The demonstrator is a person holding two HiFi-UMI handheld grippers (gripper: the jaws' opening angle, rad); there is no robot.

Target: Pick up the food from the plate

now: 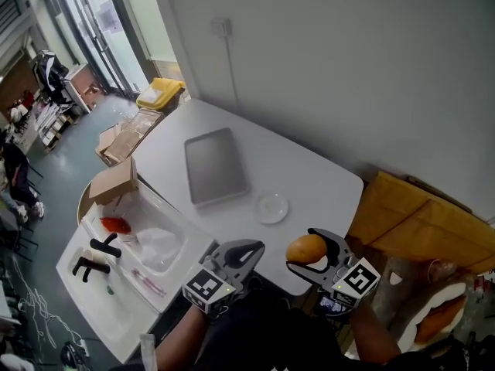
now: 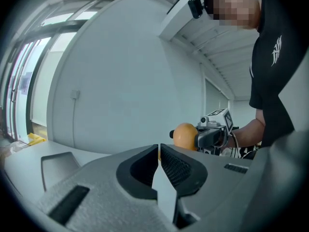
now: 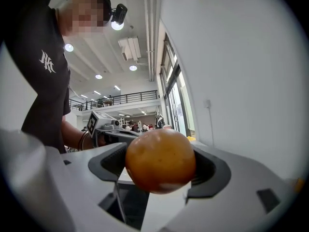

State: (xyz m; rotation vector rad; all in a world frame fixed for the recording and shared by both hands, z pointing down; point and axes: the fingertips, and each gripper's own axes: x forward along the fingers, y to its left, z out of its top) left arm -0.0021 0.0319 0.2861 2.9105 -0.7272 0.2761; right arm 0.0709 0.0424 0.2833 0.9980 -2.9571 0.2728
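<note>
A round orange piece of food (image 1: 306, 247) is clamped in my right gripper (image 1: 308, 252), held in the air off the table's near corner. The small white plate (image 1: 272, 208) lies bare on the white table (image 1: 309, 178), a little beyond and to the left of it. In the right gripper view the food (image 3: 161, 160) fills the space between the jaws of the right gripper (image 3: 159, 164). My left gripper (image 1: 251, 248) hovers beside it, shut and holding nothing. In the left gripper view the jaws of the left gripper (image 2: 159, 150) meet, and the food (image 2: 184, 135) shows beyond them.
A grey tray (image 1: 215, 165) lies further back on the table. A white tub (image 1: 124, 263) with a red item, black handles and a plastic bag stands low at the left, with a cardboard box (image 1: 114, 181) behind it. Yellow padded envelopes (image 1: 421, 221) lie at the right.
</note>
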